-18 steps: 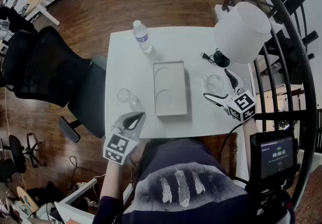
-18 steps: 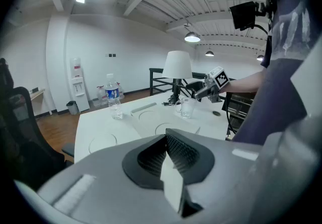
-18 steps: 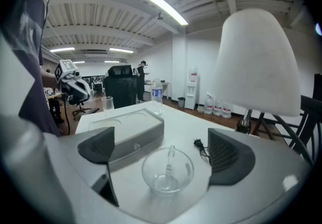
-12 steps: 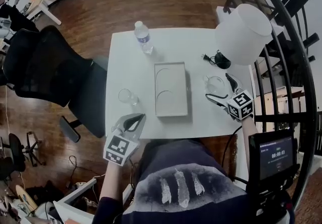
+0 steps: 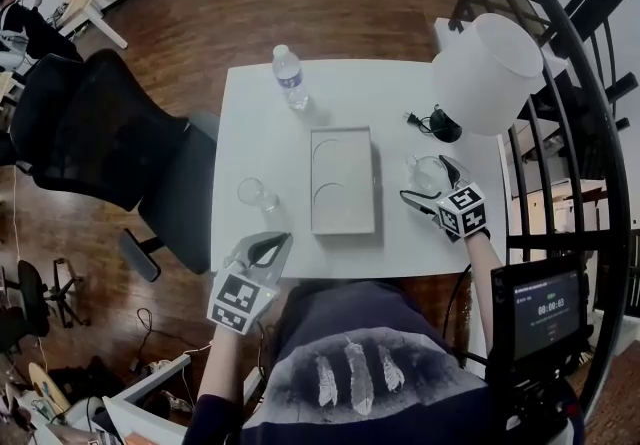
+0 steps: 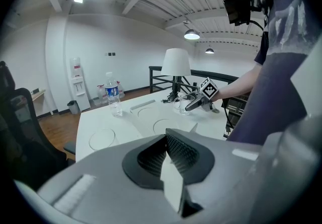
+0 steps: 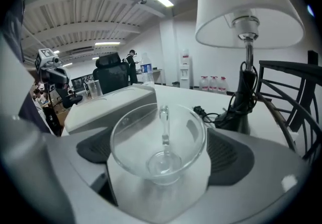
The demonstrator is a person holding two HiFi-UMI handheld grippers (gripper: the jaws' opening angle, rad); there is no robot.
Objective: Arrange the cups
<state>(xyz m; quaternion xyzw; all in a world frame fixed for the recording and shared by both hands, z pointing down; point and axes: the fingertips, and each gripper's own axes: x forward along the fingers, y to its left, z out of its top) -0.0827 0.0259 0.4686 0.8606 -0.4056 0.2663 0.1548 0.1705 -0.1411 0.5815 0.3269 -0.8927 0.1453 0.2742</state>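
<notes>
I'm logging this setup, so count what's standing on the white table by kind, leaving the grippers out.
Glass cups: 2
Water bottle: 1
White tray: 1
Lamp: 1
Total: 5

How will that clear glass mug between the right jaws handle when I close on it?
The clear glass mug looks empty, so probably light. Its smooth, rounded wall may slip or twist in the right gripper. Being glass, it likely chips if knocked or squeezed hard.
</notes>
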